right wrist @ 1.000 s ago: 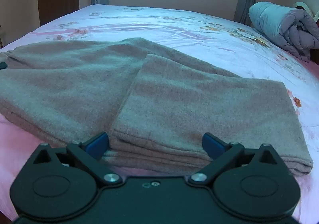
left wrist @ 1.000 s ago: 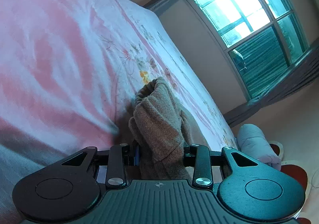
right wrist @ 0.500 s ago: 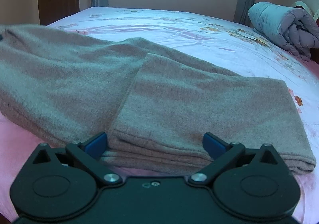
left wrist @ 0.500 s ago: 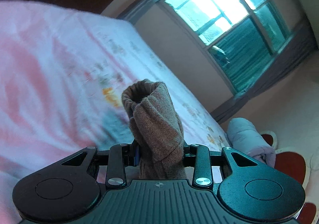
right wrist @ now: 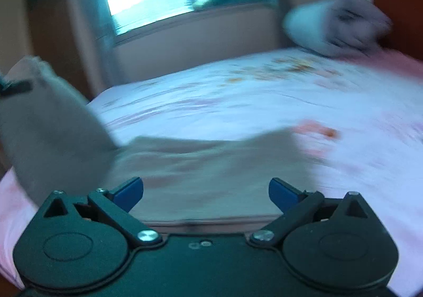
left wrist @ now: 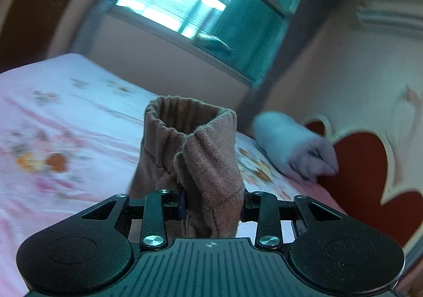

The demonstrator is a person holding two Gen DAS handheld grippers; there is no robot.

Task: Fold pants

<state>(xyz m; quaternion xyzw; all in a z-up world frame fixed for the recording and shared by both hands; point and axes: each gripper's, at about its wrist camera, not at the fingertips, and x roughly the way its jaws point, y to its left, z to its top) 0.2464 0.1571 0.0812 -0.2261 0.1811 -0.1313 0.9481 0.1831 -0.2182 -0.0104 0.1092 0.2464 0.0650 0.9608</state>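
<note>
The brown pants lie folded on the pink bed. My left gripper (left wrist: 211, 207) is shut on the cuffed leg end of the pants (left wrist: 195, 154) and holds it up in the air above the bed. In the right wrist view the lifted leg (right wrist: 50, 135) rises at the left and the rest of the pants (right wrist: 206, 165) lies flat just ahead of my right gripper (right wrist: 206, 191). The right gripper is open, its blue pads (right wrist: 129, 190) wide apart, low over the near edge of the pants. The view is blurred by motion.
The bed sheet (right wrist: 238, 93) is pink with flower prints. A rolled grey quilt (right wrist: 335, 27) lies at the far right by the red and white headboard (left wrist: 370, 165). A window (left wrist: 201, 6) and curtain are behind the bed.
My left gripper has lifted the leg end up off the bed and swung it towards the headboard side. My right gripper has tilted and shifted; its jaws stay open.
</note>
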